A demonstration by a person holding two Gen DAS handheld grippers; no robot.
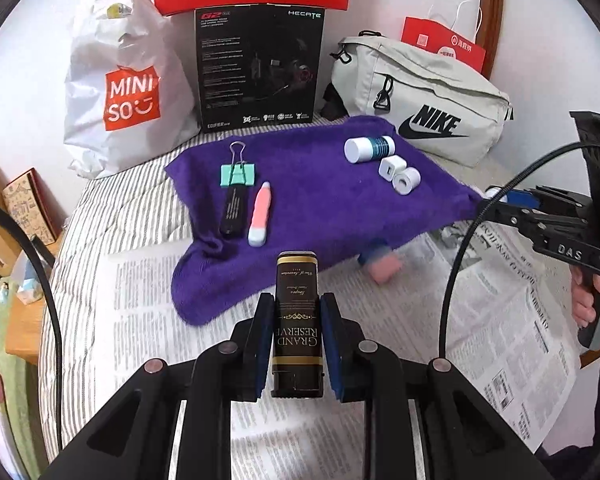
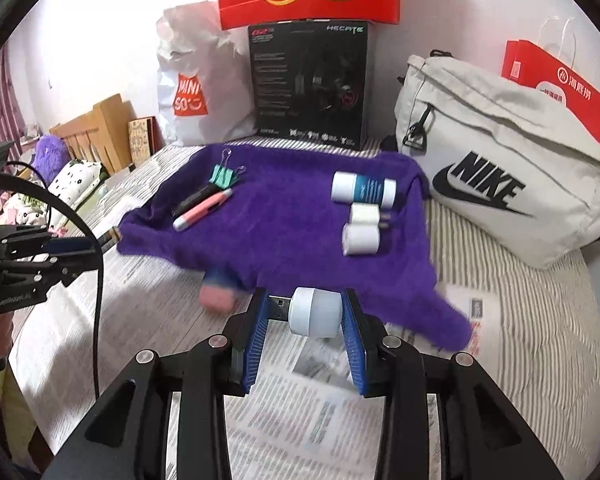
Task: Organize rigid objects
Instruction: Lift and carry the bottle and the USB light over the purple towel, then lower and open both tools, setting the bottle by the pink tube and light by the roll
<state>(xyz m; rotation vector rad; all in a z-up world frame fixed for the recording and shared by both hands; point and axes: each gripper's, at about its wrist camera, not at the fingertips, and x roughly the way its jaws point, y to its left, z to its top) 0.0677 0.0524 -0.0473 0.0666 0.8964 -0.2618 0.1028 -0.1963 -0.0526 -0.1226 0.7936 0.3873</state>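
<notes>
**Both tongs loaded, cloth ahead**

Left wrist view: my left tongs are clamped on a dark bottle with gold lettering, gripped by its sides, its gold-rimmed end pointing away from me. Just beyond that end lies the purple cloth, spread on the bed over newspaper. Ahead and to the left on the cloth sit a green clip, a black stick and a pink pen, close together. Ahead and to the right are a white tube and two small white pieces. A pink block lies on the newspaper at the cloth's near edge, right of the bottle. The right tongs show at the far right, something blue between the tips.

Right wrist view: my right tongs are clamped on a white plug, its metal connector poking left against the left pad. The cloth's near edge is directly past the tips. The white tube and two white pieces sit ahead, slightly right; the clip group is ahead to the left. The left tongs show at the left edge.

I judge this the carrying step: both items are off the bed and bound for the cloth. Next, I'd bring the bottle alongside the long items on the left, the plug beside the white pieces, and lower each until it rests before loosening the grip.
</notes>
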